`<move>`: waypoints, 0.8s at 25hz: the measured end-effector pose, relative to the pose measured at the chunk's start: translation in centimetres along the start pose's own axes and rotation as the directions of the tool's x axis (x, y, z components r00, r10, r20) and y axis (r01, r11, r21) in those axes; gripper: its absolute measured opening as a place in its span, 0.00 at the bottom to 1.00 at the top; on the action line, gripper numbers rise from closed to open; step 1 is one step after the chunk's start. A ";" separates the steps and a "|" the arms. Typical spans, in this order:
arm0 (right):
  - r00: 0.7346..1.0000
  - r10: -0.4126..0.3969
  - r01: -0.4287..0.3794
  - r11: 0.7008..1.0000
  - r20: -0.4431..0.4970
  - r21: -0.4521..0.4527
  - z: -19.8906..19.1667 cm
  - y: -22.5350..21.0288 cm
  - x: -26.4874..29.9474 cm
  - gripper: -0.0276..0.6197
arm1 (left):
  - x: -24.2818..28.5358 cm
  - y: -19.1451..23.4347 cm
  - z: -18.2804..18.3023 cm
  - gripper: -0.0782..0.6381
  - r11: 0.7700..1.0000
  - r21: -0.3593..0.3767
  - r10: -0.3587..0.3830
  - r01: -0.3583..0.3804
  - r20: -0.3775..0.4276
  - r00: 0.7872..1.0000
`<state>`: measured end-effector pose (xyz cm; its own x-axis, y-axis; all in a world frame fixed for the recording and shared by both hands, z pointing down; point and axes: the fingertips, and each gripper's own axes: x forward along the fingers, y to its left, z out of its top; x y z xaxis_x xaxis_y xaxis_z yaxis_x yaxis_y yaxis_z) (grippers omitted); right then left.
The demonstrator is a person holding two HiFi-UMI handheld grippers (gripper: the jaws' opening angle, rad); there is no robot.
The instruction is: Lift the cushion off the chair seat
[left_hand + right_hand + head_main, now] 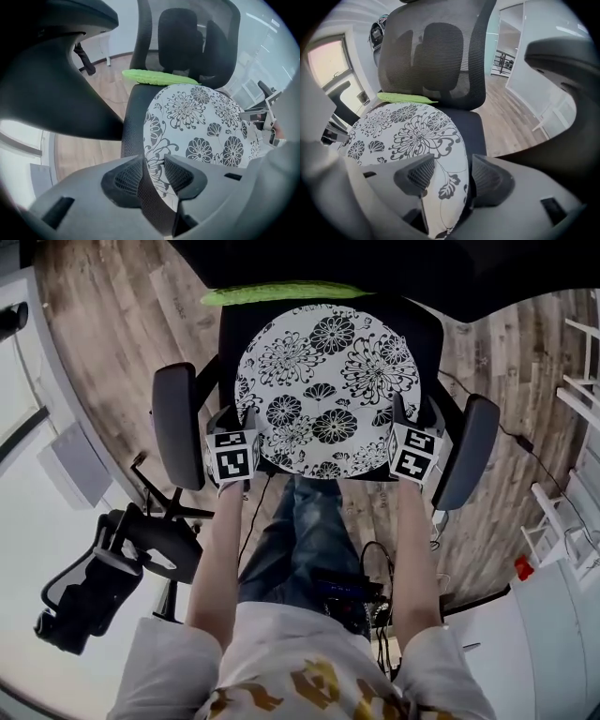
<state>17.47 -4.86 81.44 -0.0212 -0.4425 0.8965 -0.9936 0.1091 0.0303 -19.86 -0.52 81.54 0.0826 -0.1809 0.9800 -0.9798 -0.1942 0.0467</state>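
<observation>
A round white cushion [328,390] with black flower print lies on the black chair seat [234,329]. My left gripper [247,416] stands at the cushion's front left edge and my right gripper [401,411] at its front right edge, both pointing steeply down. In the left gripper view the jaws [152,161] stand wide apart, with the cushion [206,122] rim and the seat edge between them. In the right gripper view the gripper [453,159] is open astride the cushion [408,131] rim. No pad visibly squeezes the fabric.
A long green object [281,293] lies at the back of the seat, against the mesh backrest [431,51]. Black armrests [178,423] [469,451] flank both grippers closely. Another black chair [103,577] stands at lower left, white racks [562,521] at right, cables on the wooden floor.
</observation>
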 end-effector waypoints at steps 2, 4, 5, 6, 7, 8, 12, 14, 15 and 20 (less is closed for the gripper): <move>1.000 -0.007 0.007 1.000 -0.011 0.014 -0.4 -0.1 0.4 0.39 | 0.4 0.1 0.0 0.28 1.000 0.004 -0.003 0.003 -0.010 1.000; 1.000 -0.010 0.011 0.999 -0.019 0.046 -0.6 -0.2 0.5 0.39 | 0.7 0.1 0.0 0.28 1.000 0.005 -0.005 0.005 -0.018 1.000; 1.000 -0.013 0.014 0.998 -0.022 0.057 -0.7 -0.2 0.6 0.39 | 0.9 0.1 0.0 0.28 1.000 0.006 -0.004 0.004 -0.023 1.000; 1.000 -0.017 0.018 0.998 -0.025 0.059 -0.8 -0.2 0.6 0.39 | 1.0 0.2 -0.1 0.28 1.000 0.007 -0.001 0.001 -0.030 1.000; 0.999 -0.020 0.022 0.998 -0.028 0.057 -0.8 -0.2 0.7 0.39 | 1.0 0.2 -0.1 0.28 1.000 0.008 0.004 -0.004 -0.037 0.999; 0.999 -0.024 0.025 0.998 -0.031 0.054 -0.9 -0.2 0.7 0.39 | 1.1 0.3 -0.2 0.28 1.000 0.011 0.012 -0.011 -0.045 0.999; 0.998 -0.036 0.038 0.998 -0.042 0.045 -1.1 -0.3 1.0 0.39 | 1.3 0.3 -0.4 0.28 0.998 0.022 0.059 -0.058 -0.078 0.995; 0.998 -0.041 0.043 0.998 -0.048 0.036 -1.1 -0.2 1.1 0.39 | 1.3 0.3 -0.3 0.27 0.997 0.034 0.070 -0.067 -0.089 0.994; 0.998 -0.043 0.045 0.998 -0.055 0.038 -1.1 -0.2 1.1 0.39 | 1.3 0.2 -0.3 0.26 0.997 0.046 0.067 -0.063 -0.093 0.993; 0.996 -0.039 0.043 0.998 -0.079 0.052 -1.2 -0.3 1.5 0.39 | 1.4 0.1 -0.2 0.26 0.997 0.069 0.043 -0.036 -0.108 0.993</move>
<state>17.86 -4.51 83.26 0.0266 -0.3751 0.9266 -0.9980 0.0432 0.0462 -19.83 -0.59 82.96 0.0205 -0.0843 0.9962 -0.9673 -0.2536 -0.0016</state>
